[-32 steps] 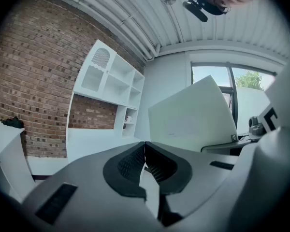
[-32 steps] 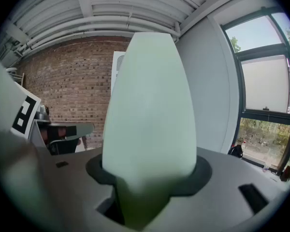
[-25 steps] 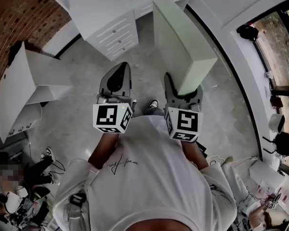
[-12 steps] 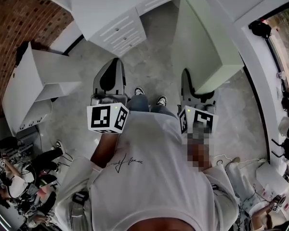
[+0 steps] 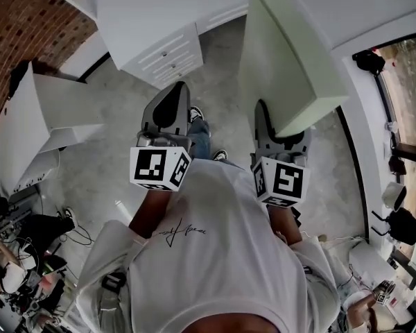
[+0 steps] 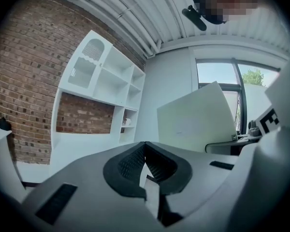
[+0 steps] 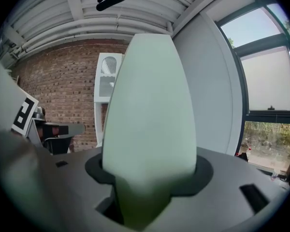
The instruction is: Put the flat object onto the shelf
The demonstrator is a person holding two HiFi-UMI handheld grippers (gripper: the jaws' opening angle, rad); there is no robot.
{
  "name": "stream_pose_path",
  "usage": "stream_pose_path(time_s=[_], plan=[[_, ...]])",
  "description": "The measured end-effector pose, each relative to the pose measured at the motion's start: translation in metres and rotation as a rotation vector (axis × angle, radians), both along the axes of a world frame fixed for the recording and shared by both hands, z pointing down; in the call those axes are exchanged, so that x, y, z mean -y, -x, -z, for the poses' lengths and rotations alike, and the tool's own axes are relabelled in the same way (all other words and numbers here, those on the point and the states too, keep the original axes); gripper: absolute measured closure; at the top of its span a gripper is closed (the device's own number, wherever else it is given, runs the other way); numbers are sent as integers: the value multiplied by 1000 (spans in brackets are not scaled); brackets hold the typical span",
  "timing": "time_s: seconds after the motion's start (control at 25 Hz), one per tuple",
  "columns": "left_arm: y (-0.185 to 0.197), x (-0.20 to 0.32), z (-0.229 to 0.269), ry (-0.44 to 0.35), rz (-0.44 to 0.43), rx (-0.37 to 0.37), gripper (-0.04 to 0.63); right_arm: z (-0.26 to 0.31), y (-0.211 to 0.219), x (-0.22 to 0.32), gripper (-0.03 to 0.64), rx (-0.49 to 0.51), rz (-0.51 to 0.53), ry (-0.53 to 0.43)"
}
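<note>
Head view looks steeply down at the floor [image 5: 118, 116]. Both gripper views face the brick wall [image 6: 19, 81] and shelf [image 6: 106, 76], the right one close against the board [image 7: 150, 120].

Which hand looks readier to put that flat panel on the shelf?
Right: the right tongs grip the pale green panel; the left tongs are shut, holding nothing.

Seen from above: a white T-shirt [image 5: 215, 255] filling the near middle. Left gripper [image 5: 172, 106] held out over the grey floor [image 5: 118, 165], with nothing visible in it. Right gripper [image 5: 283, 132] clamped on the near edge of a pale green flat panel [image 5: 291, 54], slanting away to the far right. One shoe [image 5: 195, 114] just right of the left gripper. Far and left of the panel, a white drawer cabinet [image 5: 159, 50]. At left, a white unit [image 5: 41, 123] beside a brick wall [image 5: 21, 19]. Window [image 5: 402, 82] at right.
</note>
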State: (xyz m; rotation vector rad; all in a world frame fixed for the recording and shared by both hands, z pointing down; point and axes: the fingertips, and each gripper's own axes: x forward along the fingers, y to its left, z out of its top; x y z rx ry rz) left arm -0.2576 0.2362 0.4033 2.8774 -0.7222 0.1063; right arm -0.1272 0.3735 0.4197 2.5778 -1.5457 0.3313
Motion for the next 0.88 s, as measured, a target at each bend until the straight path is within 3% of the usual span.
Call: stream_pose_path(time_s=[0.24,0.6,0.88], plan=[[-25,67,14,-14,2,-28,583,16,-28,75,337,-22,22,-13],[-39,156,32,-56,-20,-51,583,36,-34,183,337,-44,93,-20],[-46,185,36,-66,-18,-64,583,40,-33,222,337,-34,157,-25]])
